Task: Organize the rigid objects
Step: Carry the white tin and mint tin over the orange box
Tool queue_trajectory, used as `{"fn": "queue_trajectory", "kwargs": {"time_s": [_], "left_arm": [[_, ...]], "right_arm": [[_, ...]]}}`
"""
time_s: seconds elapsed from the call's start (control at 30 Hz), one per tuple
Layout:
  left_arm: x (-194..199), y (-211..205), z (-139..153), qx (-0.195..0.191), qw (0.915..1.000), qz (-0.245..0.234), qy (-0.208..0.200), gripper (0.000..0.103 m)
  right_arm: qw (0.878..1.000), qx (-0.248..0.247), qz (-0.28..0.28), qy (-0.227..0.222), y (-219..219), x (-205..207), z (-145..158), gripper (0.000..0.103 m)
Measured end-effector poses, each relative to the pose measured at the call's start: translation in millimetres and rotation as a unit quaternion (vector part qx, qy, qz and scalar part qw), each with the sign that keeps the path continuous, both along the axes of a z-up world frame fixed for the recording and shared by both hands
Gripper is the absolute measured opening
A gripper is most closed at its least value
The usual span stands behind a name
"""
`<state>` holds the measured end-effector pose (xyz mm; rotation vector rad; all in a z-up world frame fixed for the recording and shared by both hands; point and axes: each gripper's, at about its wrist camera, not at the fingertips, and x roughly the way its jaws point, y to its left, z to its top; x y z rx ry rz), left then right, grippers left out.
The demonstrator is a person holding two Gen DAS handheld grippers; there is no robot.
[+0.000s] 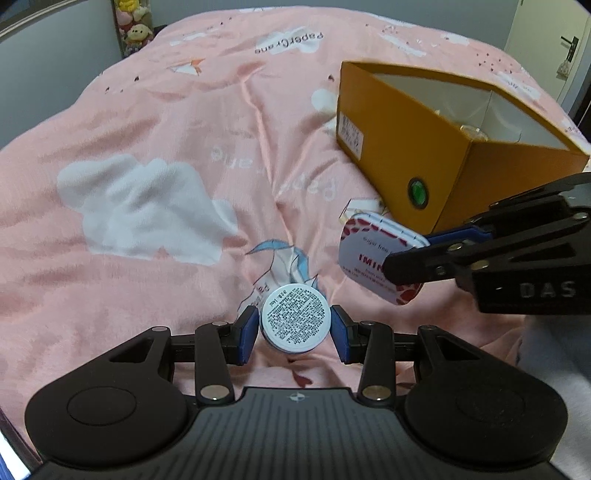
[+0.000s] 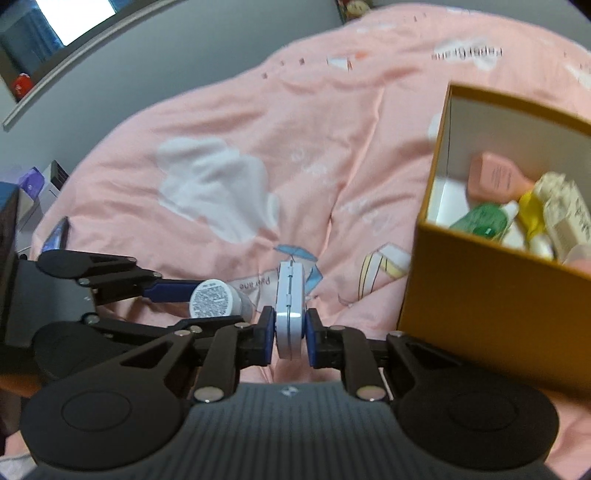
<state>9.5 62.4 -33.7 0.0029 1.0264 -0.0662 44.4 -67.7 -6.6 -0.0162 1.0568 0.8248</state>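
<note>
My left gripper [image 1: 294, 325] is shut on a small round white jar [image 1: 294, 316] with a printed label on its flat face, held just above the pink bedspread [image 1: 147, 147]. The jar also shows in the right wrist view [image 2: 214, 298]. My right gripper [image 2: 290, 334] is shut on a flat white mint tin [image 2: 290, 310], held on edge. In the left wrist view the tin [image 1: 373, 254] shows its red-and-white patterned lid, just in front of the orange box [image 1: 436, 147]. The box [image 2: 480, 288] is open at the top and holds several bottles and packets.
The bed's pink cover is wrinkled, with white cloud prints. Plush toys [image 1: 135, 26] stand at the far left corner. A door [image 1: 554, 48] is at the far right. Small boxes [image 2: 40, 192] sit beside the bed at left.
</note>
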Motion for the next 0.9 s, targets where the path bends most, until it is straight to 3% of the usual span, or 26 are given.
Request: {"fn": "queue_trajectory", "kwargs": {"time_s": [0.5, 0.7, 0.9], "left_arm": [[16.0, -29.6, 64.3, -0.01, 0.9929, -0.018, -0.117, 0.047], [39.1, -64.1, 82.7, -0.032, 0.9852, -0.068, -0.154, 0.047], [71.9, -88.3, 81.1, -0.088, 0.9777, -0.118, -0.149, 0.047]], "right_arm": [[0.99, 0.097, -0.039, -0.095, -60.7, -6.2, 77.0, 0.016], [0.982, 0.087, -0.097, -0.137, -92.9, 10.9, 95.6, 0.016], [0.979, 0.046, -0.153, -0.128, -124.0, 38.2, 91.5, 0.016]]}}
